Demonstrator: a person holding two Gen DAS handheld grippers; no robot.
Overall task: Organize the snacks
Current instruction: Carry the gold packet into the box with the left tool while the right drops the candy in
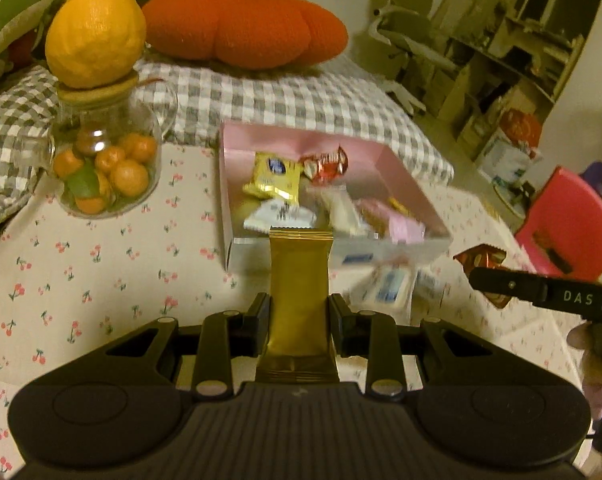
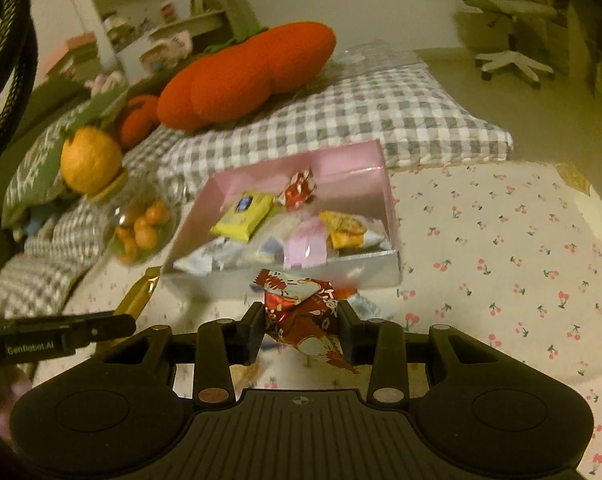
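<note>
Left gripper: clamped on gold packet
Right gripper: clamped on red packet
Pink box: just ahead, holding snacks

Readable in white on the black side of the right gripper, seen at the right edge of the left wrist view: "DAS". Readable in pale letters on the black side of the left gripper, seen at the left edge of the right wrist view: "GenRobot.AI". Printed marks on the snack wrappers in the pink box and on the red wrapper: too blurred to read.
</note>
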